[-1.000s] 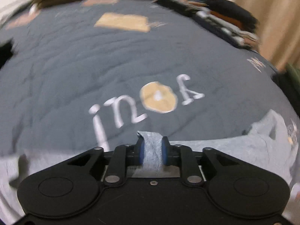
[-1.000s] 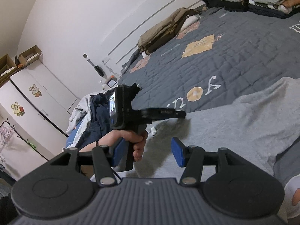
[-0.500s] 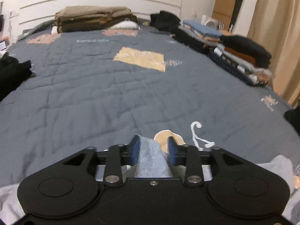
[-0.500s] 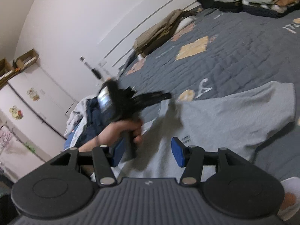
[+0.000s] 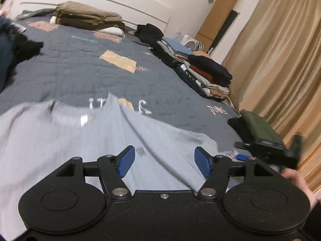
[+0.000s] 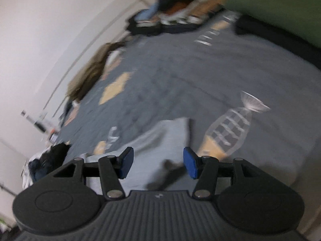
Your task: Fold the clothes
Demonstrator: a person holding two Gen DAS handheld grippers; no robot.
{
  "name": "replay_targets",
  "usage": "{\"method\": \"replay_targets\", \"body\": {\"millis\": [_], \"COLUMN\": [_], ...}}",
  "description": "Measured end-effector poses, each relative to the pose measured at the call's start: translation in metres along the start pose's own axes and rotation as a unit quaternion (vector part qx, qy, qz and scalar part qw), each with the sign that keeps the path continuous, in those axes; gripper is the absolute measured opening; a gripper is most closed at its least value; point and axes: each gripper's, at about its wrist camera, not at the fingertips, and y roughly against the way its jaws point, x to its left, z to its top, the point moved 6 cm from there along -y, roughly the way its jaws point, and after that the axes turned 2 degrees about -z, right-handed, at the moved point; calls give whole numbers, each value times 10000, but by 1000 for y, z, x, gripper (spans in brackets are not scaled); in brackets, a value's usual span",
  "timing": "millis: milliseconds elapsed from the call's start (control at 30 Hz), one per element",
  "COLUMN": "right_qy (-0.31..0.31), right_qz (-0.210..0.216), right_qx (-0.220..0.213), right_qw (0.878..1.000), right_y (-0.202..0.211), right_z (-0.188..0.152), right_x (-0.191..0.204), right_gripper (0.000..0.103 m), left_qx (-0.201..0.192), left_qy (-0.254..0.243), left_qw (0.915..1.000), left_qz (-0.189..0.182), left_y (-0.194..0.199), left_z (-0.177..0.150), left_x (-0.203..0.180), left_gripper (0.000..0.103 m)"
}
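Where left tool [image 5: 164,160] gapes, grey garment [image 5: 60,140] below

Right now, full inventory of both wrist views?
grey shirt: one, light grey, spread on the near bed, under both grippers
quilt: one, dark grey with tan patches, covers the bed
folded stacks: two, mixed colours, right edge of the bed
olive bundle: one, by the headboard
green garment: one, near right corner
curtain: tan, right wall
left gripper: fingers open, jaws just opening, nothing pinched
right gripper: fingers open, empty
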Motion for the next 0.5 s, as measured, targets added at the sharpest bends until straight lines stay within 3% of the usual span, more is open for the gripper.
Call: {"method": "replay_targets", "body": {"millis": [100, 300, 500], "right_qy": [-156, -612, -881], "right_qz": [-2, 602, 443], "right_qx": [161, 294, 200], "right_qw": [9997, 9959, 9949], "right_y": [-6, -13, -34], "right_z": [-6, -14, -24], "right_x": [-15, -13, -21], "right_gripper": [54, 54, 54], "left_qx": [-150, -170, -167], "left_qy": [299, 539, 627], "left_qw": [9994, 9976, 9971], "left_qz": [-122, -399, -404], "left_y": [27, 41, 37], "left_z": [-23, -41, -48], "left_x": [-4, -9, -4], "left_gripper": [69, 69, 69]}}
